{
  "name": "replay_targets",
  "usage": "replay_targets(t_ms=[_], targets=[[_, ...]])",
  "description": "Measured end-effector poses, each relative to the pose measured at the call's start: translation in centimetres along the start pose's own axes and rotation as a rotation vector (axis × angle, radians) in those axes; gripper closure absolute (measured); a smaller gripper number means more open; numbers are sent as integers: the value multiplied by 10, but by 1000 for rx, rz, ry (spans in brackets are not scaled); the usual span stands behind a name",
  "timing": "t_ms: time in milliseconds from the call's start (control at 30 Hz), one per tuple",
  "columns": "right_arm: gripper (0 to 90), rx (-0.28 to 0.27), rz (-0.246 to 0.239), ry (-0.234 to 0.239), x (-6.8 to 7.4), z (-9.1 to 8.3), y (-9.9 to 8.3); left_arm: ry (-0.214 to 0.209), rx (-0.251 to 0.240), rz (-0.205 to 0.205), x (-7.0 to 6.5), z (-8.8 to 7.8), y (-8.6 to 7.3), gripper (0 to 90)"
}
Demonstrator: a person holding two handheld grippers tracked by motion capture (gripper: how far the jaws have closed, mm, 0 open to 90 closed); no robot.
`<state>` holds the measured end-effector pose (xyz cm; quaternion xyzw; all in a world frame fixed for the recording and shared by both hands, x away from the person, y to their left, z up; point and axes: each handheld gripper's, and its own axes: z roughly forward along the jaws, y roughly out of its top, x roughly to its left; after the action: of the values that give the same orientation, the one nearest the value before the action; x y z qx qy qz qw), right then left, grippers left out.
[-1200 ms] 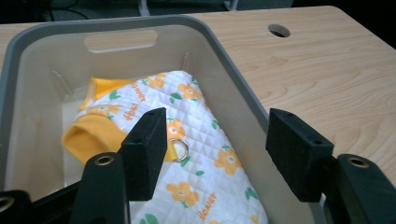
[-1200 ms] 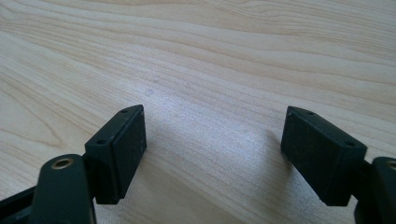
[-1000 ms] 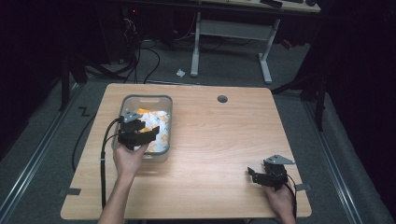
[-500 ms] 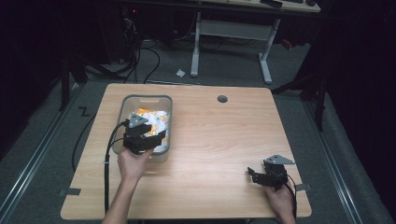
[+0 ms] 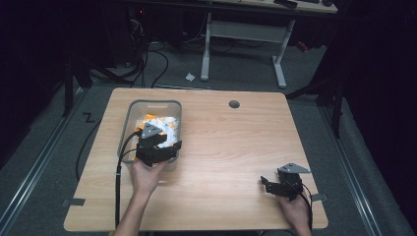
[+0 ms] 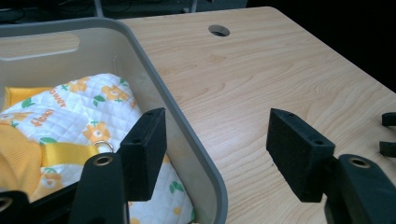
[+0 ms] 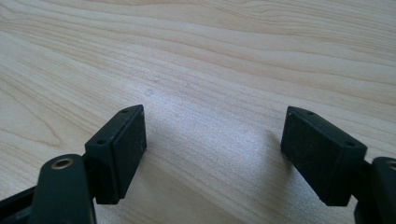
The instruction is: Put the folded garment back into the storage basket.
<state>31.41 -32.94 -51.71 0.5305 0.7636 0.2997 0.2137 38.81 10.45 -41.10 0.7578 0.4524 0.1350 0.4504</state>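
A grey plastic bin [image 5: 129, 118] stands on the left half of the wooden table [image 5: 231, 142]. It holds a white quilted cloth with orange flowers [image 6: 88, 112] and a yellow strap with a metal ring [image 6: 65, 151]. My left gripper [image 5: 158, 145] is open at the bin's near right corner. In the left gripper view its jaws [image 6: 217, 140] straddle the bin's right wall [image 6: 187, 135], one inside over the cloth and one outside over the wood, and neither pad touches it. My right gripper [image 5: 265, 183] rests near the table's front right, open over bare wood [image 7: 212, 140].
A round cable hole [image 5: 234, 104] sits near the table's far edge. The left gripper's cable [image 5: 118, 177] runs off the front left edge. Another desk's white legs [image 5: 278, 54] stand on the floor beyond the table, with cables beside them.
My left gripper has moved to the right and a little toward the person, from over the bin's contents to the bin's right wall. The right gripper has stayed put.
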Motion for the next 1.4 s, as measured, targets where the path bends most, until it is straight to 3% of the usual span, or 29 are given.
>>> replay_targets(t_ms=[300,700,1400], targets=[[227,1,0,0,0,0,0,-32,-2,5,-8,2,-2,381],[227,1,0,0,0,0,0,-88,14,45,-32,14,-3,376],[226,1,0,0,0,0,0,-144,18,73,-51,21,-6,374]])
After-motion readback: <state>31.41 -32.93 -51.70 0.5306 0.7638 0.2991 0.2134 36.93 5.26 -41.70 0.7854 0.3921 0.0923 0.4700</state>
